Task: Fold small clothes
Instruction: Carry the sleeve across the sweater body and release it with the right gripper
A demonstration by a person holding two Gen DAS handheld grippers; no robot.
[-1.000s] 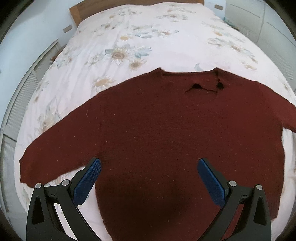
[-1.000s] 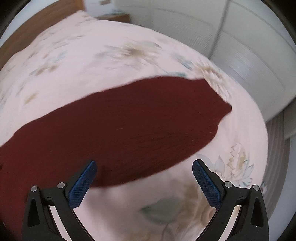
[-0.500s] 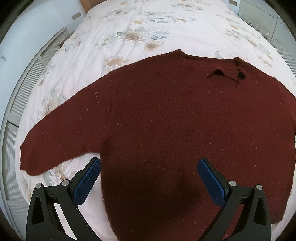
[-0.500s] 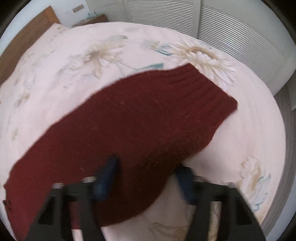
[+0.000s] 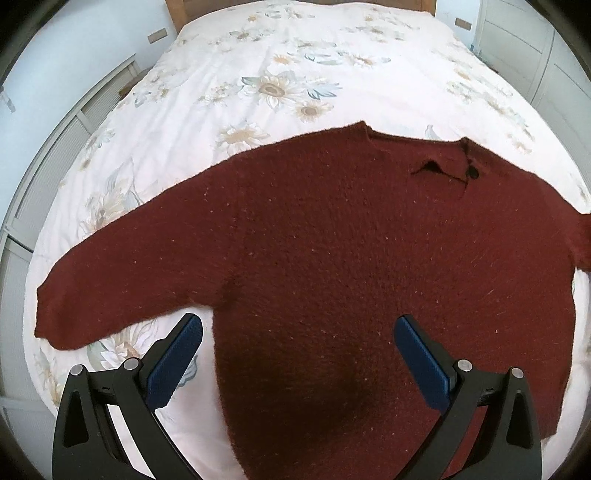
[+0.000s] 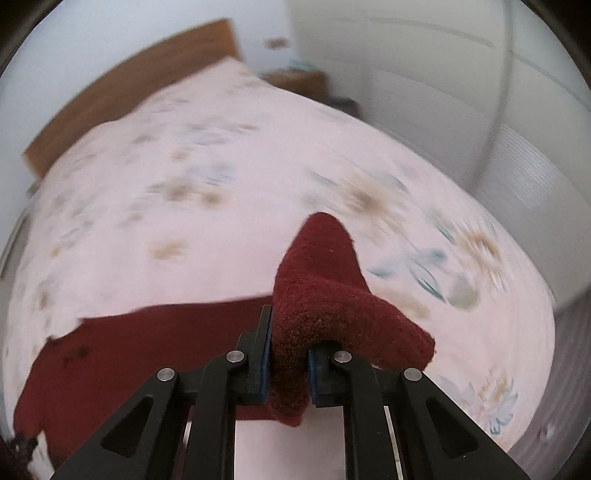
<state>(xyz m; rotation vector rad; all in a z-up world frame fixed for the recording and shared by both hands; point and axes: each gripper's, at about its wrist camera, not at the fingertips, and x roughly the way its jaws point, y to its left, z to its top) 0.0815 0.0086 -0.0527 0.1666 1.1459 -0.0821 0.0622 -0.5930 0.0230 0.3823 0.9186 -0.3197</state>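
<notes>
- Dark red knit fills the left wrist view: a sweater lies spread flat on the bed, neckline toward the far headboard.
- Its left sleeve stretches out across the floral bedspread toward the left edge of the bed; the right side runs out of the picture.
- A small dark button sits at the collar, right of centre.
- The left gripper hangs above the near hem with its jaws spread wide, blue pads clear of the cloth, nothing between them.
- In the right wrist view, which is blurred, the right gripper is clamped on the sweater's right sleeve; its jaws have just been closing onto the bunched knit.
- The cuff end folds over to the right of the jaws, lifted off the bedspread.
- The body of the sweater lies flat at the near left.
</notes>
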